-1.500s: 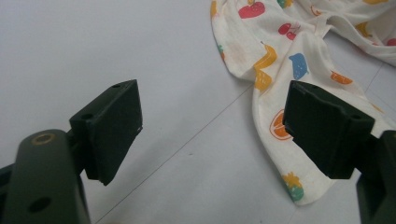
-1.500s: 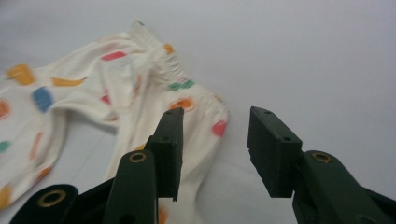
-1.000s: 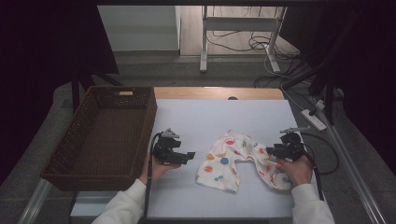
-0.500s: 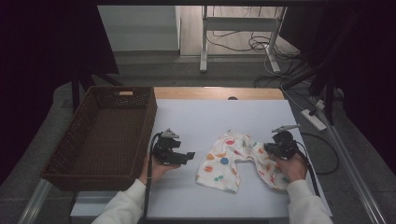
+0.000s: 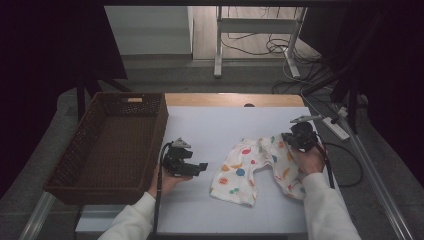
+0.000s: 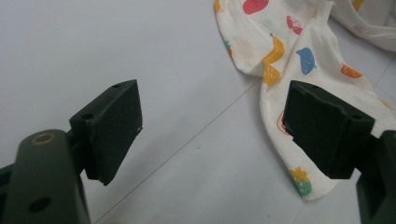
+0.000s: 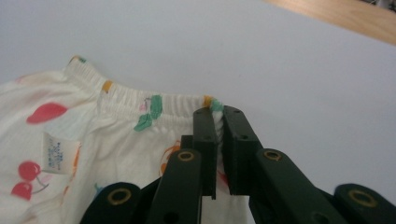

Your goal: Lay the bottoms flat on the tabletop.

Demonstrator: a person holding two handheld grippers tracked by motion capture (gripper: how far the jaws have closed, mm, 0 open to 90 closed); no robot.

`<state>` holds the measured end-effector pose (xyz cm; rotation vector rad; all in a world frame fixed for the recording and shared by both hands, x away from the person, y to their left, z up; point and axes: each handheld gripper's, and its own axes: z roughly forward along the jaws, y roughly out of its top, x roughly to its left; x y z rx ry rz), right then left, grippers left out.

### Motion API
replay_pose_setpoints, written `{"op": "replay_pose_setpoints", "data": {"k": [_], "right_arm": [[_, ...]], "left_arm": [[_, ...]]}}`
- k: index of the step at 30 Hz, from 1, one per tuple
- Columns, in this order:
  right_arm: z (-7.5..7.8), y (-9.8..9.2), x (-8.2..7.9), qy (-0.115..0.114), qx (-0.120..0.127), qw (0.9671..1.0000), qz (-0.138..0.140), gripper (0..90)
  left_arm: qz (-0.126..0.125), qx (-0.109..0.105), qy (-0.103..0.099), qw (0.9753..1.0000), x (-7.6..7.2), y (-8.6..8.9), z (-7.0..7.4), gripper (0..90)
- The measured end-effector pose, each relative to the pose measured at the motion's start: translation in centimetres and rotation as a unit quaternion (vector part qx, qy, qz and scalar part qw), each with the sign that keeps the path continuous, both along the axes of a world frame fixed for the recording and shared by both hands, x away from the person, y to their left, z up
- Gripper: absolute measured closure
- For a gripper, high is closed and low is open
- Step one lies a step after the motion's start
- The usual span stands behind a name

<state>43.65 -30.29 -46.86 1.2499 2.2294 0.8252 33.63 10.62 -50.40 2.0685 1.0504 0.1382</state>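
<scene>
Altogether: one printed garment (image 5: 255,167), one basket (image 5: 115,145), two tools (image 5: 199,167).

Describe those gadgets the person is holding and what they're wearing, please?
Each hand holds a black two-jaw claw, left and right, with flat rectangular black jaws, brass-coloured rivets on the linkages and a grey three-cornered plate on top. A black cable trails from each. The sleeves are white.

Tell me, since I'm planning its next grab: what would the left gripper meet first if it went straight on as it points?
Probably the leg of the fruit-print baby pants; the left gripper is open and aimed toward its hem.
</scene>
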Motion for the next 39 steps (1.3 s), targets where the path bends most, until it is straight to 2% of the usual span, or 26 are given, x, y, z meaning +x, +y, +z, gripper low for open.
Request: {"op": "replay_pose_setpoints", "data": {"k": [5,10,11,13,16,21,27,33,39], "right_arm": [[0.3,0.5,1.6,-0.002,-0.005,0.9999,-0.009,83.9],[0.2,0.2,3.3,-0.007,0.002,0.9996,-0.026,82.9],[0.1,0.1,3.6,-0.006,0.007,0.9996,-0.027,80.5],[-0.3,-0.1,4.1,0.002,0.033,0.9990,-0.031,67.7],[-0.3,-0.4,3.9,0.005,0.064,0.9973,-0.034,59.5],[0.9,-0.6,1.9,-0.007,0.069,0.9975,-0.017,55.0],[1.4,-1.0,-2.1,-0.009,0.073,0.9972,0.008,54.5],[0.8,-1.6,-6.3,0.003,0.079,0.9964,0.031,53.9],[-0.6,-2.1,-9.4,0.012,0.079,0.9957,0.047,53.9]], "left_arm": [[0.001,0.001,0.000,1.0000,0.0,0.1,0.0,18.9],[0.000,0.002,0.000,1.0000,0.0,0.1,-0.1,18.8],[0.000,0.002,0.001,1.0000,0.0,0.1,-0.1,18.8],[0.001,0.002,0.001,1.0000,0.0,0.1,-0.1,18.9],[0.001,0.001,0.002,1.0000,0.0,0.2,-0.1,18.8],[0.001,0.000,0.003,1.0000,0.0,0.2,-0.2,18.9],[0.001,-0.002,0.003,1.0000,-0.1,0.2,-0.1,18.8],[-0.003,-0.003,0.003,1.0000,-0.2,0.0,-0.1,18.8],[-0.001,-0.003,0.003,1.0000,-0.2,0.0,-0.1,18.7]]}}
